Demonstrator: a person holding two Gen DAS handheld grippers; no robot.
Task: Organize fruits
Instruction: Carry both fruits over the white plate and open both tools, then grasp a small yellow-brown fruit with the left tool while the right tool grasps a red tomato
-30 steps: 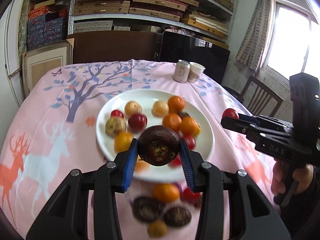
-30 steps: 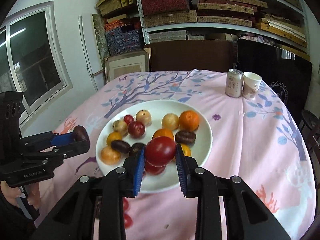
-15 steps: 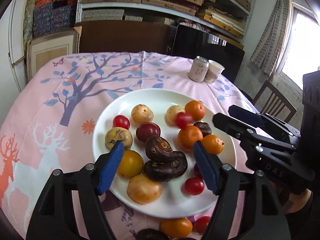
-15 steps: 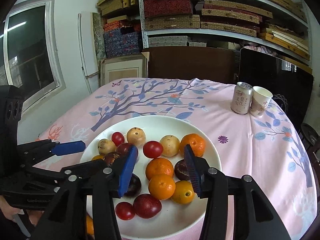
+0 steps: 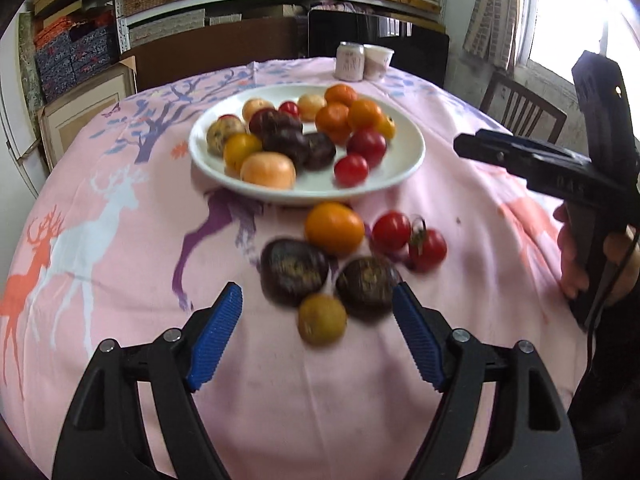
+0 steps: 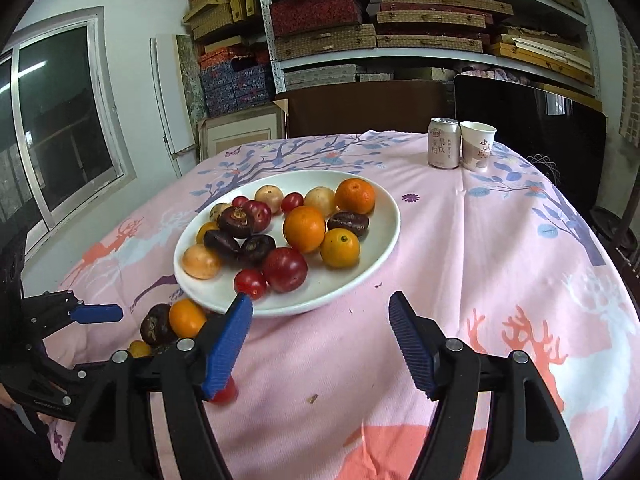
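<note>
On a surface (image 6: 500, 248) draped in a pink cloth printed with deer and trees, the left gripper (image 5: 318, 334) hangs with its blue fingers (image 5: 216, 336) spread wide and nothing between them, their opening just completed. Just ahead of its tips lie loose fruits: two dark passion fruits (image 5: 294, 272), a small yellow-green fruit (image 5: 322, 319), an orange (image 5: 334, 227) and two red tomatoes (image 5: 391, 230), all blurred. Behind them stands the white plate (image 6: 372, 256), heaped with oranges, tomatoes, dark and pale fruits. To the right, the right gripper (image 6: 320, 344) also shows its fingers (image 6: 412, 346) parted and empty, having just been opening, over bare cloth near the plate's rim. A can (image 6: 443, 143) and paper cup (image 6: 477, 145) stand side by side at the far edge.
</note>
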